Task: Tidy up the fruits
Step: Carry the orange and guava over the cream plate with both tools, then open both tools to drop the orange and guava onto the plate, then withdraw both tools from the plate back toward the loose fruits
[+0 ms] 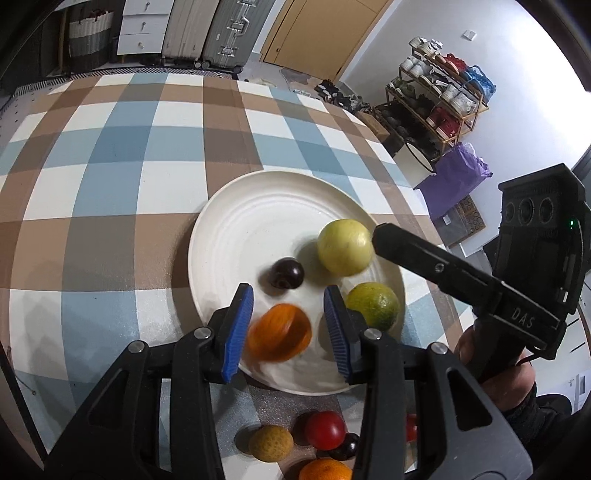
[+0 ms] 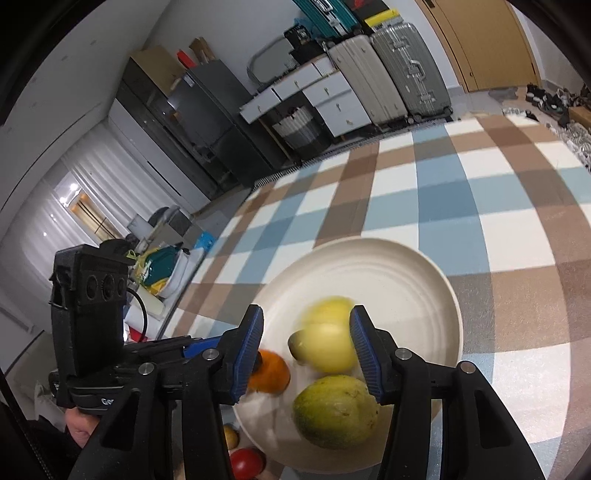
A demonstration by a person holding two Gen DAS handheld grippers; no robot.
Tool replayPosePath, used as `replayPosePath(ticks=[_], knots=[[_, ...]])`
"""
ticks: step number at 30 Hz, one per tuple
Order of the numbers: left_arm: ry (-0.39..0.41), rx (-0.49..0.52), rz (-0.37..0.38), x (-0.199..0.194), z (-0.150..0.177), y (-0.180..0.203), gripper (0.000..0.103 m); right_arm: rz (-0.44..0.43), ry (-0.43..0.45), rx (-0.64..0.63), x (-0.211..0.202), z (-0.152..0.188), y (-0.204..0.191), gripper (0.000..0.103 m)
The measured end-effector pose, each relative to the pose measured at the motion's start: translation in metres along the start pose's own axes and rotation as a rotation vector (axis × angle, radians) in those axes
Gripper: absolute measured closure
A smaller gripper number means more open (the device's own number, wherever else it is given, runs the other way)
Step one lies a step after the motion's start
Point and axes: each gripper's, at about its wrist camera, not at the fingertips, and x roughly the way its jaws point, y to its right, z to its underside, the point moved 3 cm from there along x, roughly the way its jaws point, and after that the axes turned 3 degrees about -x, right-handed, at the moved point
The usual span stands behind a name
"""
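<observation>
A white plate (image 1: 236, 221) lies on the checked table. My left gripper (image 1: 288, 325) hangs over its near rim, jaws apart; a blurred orange fruit (image 1: 279, 332) sits between the pads with a gap at the right pad. On the plate are a dark plum (image 1: 286, 272), a green lime (image 1: 373, 305) and a yellow fruit (image 1: 345, 246). My right gripper (image 2: 306, 350) is open around the blurred yellow fruit (image 2: 328, 343), with space at its left pad. The lime (image 2: 336, 410) lies just below it.
Loose fruit lies on the cloth before the plate: a red tomato (image 1: 325, 430), a tan round fruit (image 1: 270, 443), an orange (image 1: 325, 470) and a dark one (image 1: 345, 446). Suitcases (image 1: 225, 33) and a shoe rack (image 1: 439, 96) stand beyond the table.
</observation>
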Motion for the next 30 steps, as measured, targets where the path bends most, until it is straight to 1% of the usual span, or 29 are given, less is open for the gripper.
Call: replayPosePath(ticks=[6,10,12,14,17,20,22,25,27,29,30], knots=[[0.030,0.003,-0.016,-0.014,0.003,0.003,0.057,0.001,0.028,-0.012,-0.013,-0.002,-0.005,0.049],[0.053,0.011,-0.028,-0.025,0.007,0.006,0.055,0.008,0.056,-0.014,-0.025,-0.002,-0.009,0.049],[0.070,0.023,-0.044,-0.030,0.010,0.007,0.051,0.015,0.069,-0.016,-0.031,-0.001,-0.010,0.049],[0.093,0.039,-0.060,-0.038,0.013,0.011,0.050,0.032,0.088,-0.026,-0.038,-0.001,-0.013,0.048],[0.137,0.054,-0.075,-0.049,0.016,0.015,0.047,0.051,0.129,-0.074,-0.051,0.000,-0.022,0.043],[0.169,0.054,-0.076,-0.061,0.020,0.017,0.041,0.070,0.162,-0.117,-0.062,0.003,-0.031,0.037],[0.185,0.059,-0.085,-0.068,0.022,0.020,0.041,0.077,0.173,-0.129,-0.066,0.005,-0.035,0.032],[0.210,0.072,-0.108,-0.078,0.028,0.024,0.038,0.070,0.183,-0.138,-0.074,0.008,-0.040,0.031],[0.227,0.082,-0.121,-0.085,0.033,0.027,0.034,0.074,0.186,-0.148,-0.077,0.011,-0.043,0.031],[0.237,0.087,-0.127,-0.089,0.036,0.029,0.032,0.080,0.189,-0.156,-0.081,0.015,-0.047,0.031],[0.242,0.088,-0.130,-0.092,0.038,0.031,0.031,0.080,0.190,-0.158,-0.082,0.017,-0.049,0.029]])
